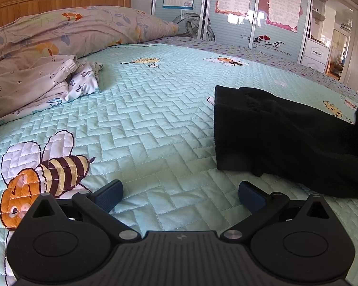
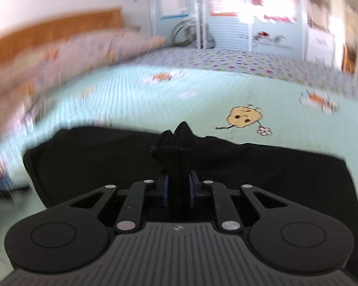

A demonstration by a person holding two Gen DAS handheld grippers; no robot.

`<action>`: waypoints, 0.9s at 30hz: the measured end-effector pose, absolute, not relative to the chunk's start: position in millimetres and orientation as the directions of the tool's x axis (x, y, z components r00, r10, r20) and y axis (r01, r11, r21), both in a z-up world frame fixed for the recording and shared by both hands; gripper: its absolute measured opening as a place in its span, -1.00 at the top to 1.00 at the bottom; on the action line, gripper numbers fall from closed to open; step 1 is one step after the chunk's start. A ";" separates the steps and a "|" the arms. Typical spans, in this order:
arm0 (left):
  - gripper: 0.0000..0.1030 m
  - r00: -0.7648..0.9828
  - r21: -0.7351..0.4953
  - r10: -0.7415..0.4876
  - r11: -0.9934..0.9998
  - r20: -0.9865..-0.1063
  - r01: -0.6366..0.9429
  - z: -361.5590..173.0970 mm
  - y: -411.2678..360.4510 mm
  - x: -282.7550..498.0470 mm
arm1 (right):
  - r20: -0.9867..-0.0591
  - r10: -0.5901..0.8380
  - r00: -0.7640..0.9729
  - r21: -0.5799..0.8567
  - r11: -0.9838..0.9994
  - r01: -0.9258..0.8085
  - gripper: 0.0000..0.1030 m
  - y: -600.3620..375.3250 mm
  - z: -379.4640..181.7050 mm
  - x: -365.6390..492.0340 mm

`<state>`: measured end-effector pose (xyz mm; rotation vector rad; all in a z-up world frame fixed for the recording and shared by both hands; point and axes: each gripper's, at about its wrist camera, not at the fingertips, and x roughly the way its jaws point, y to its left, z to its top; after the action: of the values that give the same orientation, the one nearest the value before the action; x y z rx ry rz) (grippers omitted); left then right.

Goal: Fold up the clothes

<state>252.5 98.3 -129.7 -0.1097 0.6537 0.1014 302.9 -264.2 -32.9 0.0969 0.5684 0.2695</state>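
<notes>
Right wrist view shows the right gripper [image 2: 177, 186] pinching a bunched edge of the limp, soft black garment [image 2: 274, 174], best taken by its hems or corners, while the left gripper [image 1: 180, 196] gapes empty above the quilt [image 1: 155, 119].

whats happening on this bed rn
A person with a gripper in each hand is folding a black garment on the bee-print quilt. The right gripper is shut on a bunched fold of it. The left gripper is open and empty beside it. Other clothes lie near the pillow.
</notes>
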 end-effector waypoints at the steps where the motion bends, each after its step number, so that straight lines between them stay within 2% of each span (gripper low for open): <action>1: -0.99 0.789 -0.069 0.060 0.989 -0.611 -0.129 -129.8 98.0 252.5 | -0.500 0.283 0.818 0.217 0.956 -0.198 0.66 -276.3 -30.1 302.4; 5: -0.99 0.790 -0.069 0.060 0.989 -0.611 -0.129 -129.7 97.2 252.5 | -0.420 0.263 0.869 0.426 0.902 -0.067 0.68 -333.3 -21.8 295.1; 17: -0.99 0.794 -0.065 0.065 0.989 -0.604 -0.130 -129.7 96.5 251.8 | -0.241 -0.121 0.963 0.665 0.702 0.255 0.70 -547.1 4.6 217.6; 22: -0.99 0.797 -0.060 0.070 0.989 -0.600 -0.132 -129.8 96.0 251.7 | -0.211 -0.224 0.952 0.656 0.690 0.308 0.70 -612.6 13.8 195.6; 27: -0.99 0.799 -0.062 0.070 0.989 -0.597 -0.133 -130.1 96.2 251.7 | -0.264 -0.282 0.922 0.614 0.688 0.386 0.70 -653.5 5.3 200.0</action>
<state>251.7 96.2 -130.1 -0.1026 0.6358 0.1089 200.0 -653.5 5.3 0.7211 0.1535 -0.3754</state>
